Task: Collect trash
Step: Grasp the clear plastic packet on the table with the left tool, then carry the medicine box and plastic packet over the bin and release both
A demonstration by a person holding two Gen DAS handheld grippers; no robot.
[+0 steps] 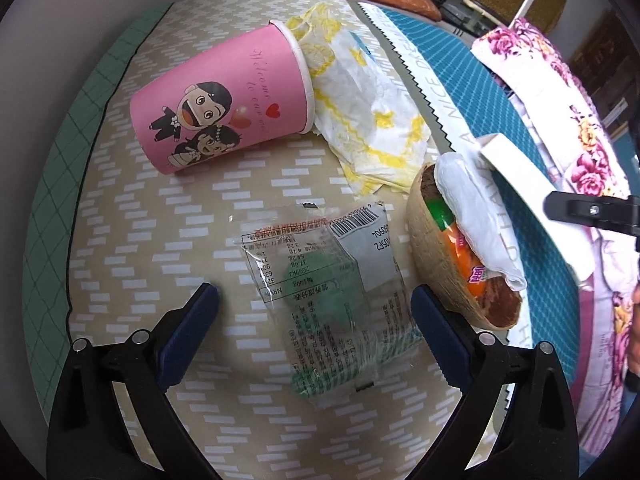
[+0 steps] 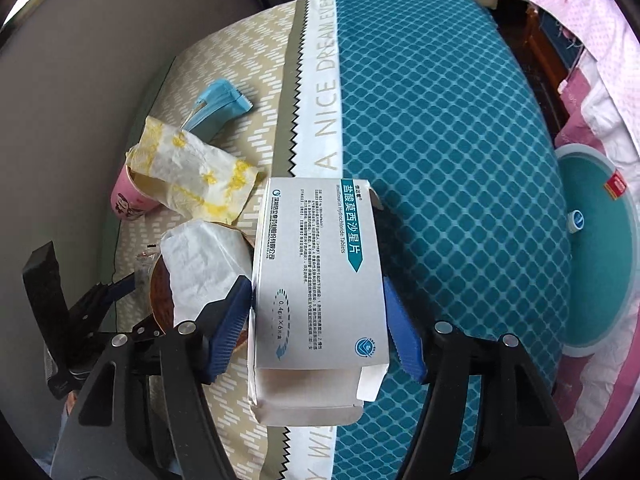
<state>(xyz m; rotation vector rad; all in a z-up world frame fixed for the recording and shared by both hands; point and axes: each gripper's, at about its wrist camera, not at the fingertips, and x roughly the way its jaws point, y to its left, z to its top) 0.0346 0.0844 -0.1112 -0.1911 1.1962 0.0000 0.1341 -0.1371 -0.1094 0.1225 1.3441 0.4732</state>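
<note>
Tongs: right tongs (image 2: 316, 332) clamp the white cardboard tablet box (image 2: 316, 280) by its sides, above the bed, beside the brown woven bowl (image 1: 428, 256). Left tongs (image 1: 314, 308) spread wide, straddling the clear printed plastic wrapper (image 1: 320, 280) on the bedsheet (image 1: 140, 220). Suggest dropping straight, pinching mid-wrapper. Count: one pink paper cup (image 1: 220, 100), one yellow-white crumpled paper (image 1: 360, 120), one blue sachet (image 2: 216, 108).

Patterned bedsheet (image 2: 440, 120), floral quilt (image 1: 560, 92), grey wall (image 2: 80, 80).
</note>
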